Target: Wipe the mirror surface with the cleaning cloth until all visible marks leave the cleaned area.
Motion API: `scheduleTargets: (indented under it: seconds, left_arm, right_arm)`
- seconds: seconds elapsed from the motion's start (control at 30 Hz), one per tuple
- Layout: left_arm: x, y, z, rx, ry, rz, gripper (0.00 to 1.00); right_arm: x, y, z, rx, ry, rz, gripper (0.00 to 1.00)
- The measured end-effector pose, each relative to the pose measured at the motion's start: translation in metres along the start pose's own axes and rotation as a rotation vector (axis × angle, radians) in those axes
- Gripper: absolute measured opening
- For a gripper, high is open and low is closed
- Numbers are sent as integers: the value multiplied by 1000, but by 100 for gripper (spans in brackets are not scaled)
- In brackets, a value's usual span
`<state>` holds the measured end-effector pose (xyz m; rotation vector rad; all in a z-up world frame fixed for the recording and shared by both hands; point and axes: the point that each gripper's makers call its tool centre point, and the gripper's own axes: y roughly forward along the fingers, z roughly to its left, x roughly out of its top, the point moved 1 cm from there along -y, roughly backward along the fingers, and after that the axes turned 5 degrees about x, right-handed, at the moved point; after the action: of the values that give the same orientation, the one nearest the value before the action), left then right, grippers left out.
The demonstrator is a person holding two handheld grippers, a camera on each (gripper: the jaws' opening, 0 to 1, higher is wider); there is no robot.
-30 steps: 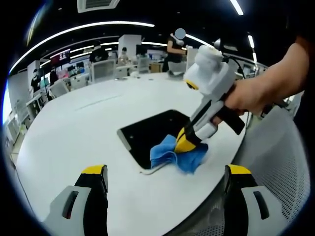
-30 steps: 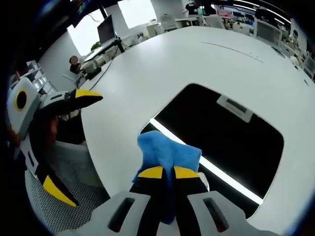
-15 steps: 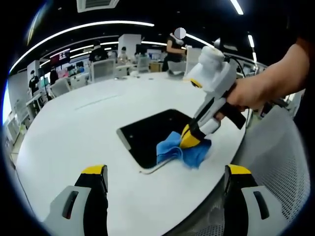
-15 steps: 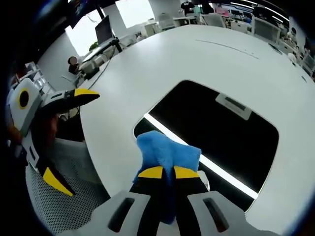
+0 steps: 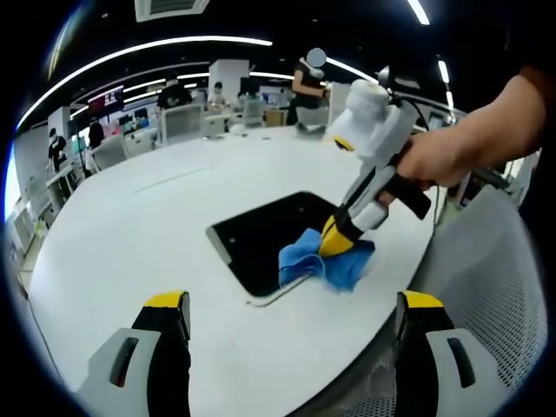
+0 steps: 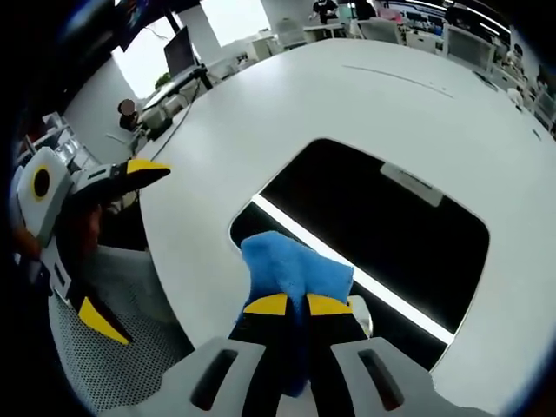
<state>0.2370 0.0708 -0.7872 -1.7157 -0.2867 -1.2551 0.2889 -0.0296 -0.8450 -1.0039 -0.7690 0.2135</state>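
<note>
The mirror [image 5: 261, 239], a dark glossy rectangle with rounded corners, lies flat on the round white table [image 5: 130, 234], near its edge, and reflects a bright strip of ceiling light. The blue cleaning cloth [image 6: 291, 271], soft and bunched into folds, is pinched between the closed jaws of the right gripper [image 6: 288, 304] and rests on the mirror's near corner. Over the last second it has slid a little along that edge, so the wiping stroke seems under way; no marks are clear enough to judge. The left gripper [image 5: 291, 300] hovers above the table, jaws spread wide, holding nothing. A mesh chair [image 5: 486, 287] stands beside the table.
</note>
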Motion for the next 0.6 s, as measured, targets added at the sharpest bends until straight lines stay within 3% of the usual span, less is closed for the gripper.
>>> scheduleTargets:
  seconds: [0.6]
  left_arm:
    - [0, 0, 1, 6, 3, -1, 99]
  right_arm:
    - [15, 2, -18, -11, -12, 32, 1]
